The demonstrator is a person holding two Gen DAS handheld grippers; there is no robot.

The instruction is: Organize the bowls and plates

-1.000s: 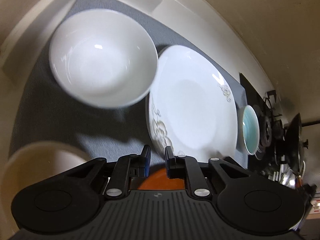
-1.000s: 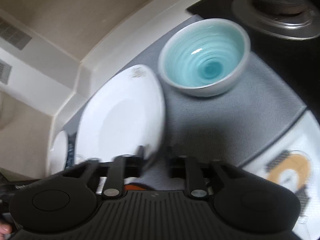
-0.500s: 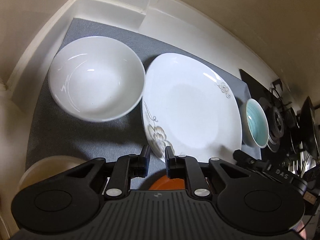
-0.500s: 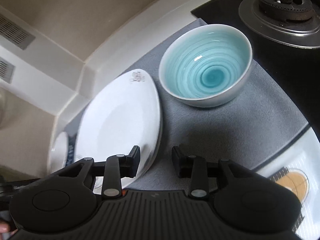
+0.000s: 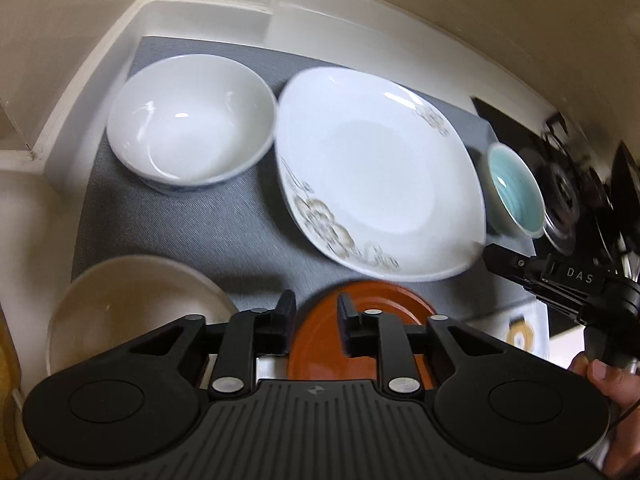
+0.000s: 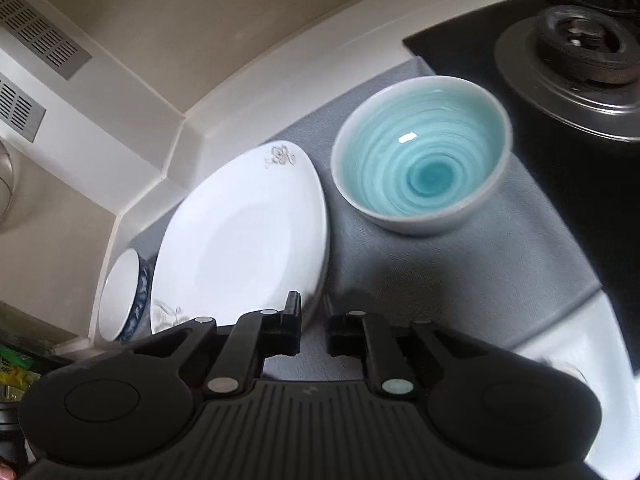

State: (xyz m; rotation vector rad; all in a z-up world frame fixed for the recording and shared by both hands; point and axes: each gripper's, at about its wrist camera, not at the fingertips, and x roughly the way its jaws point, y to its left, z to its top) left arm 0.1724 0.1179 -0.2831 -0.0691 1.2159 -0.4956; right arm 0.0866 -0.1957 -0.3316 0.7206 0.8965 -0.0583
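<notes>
On the grey mat (image 5: 192, 232) a white bowl (image 5: 188, 120) stands at the back left, beside a large white plate with a flower pattern (image 5: 380, 172). A small turquoise bowl (image 5: 516, 192) stands right of the plate. An orange plate (image 5: 360, 344) and a cream bowl (image 5: 132, 308) lie near the front. My left gripper (image 5: 313, 312) hovers over the orange plate, jaws slightly apart and empty. In the right wrist view, my right gripper (image 6: 314, 324) is slightly open and empty beside the white plate's (image 6: 244, 240) near edge, with the turquoise bowl (image 6: 420, 152) ahead. The right gripper also shows in the left wrist view (image 5: 552, 280).
A black gas stove with a burner (image 6: 576, 52) lies right of the mat. A white counter ledge and beige wall (image 5: 208, 4) bound the back and left. A patterned cloth (image 5: 520, 332) lies at the front right.
The left gripper has pulled back and up, bringing the orange plate and cream bowl more into view. The right gripper's jaws have narrowed somewhat and it has drawn back a little.
</notes>
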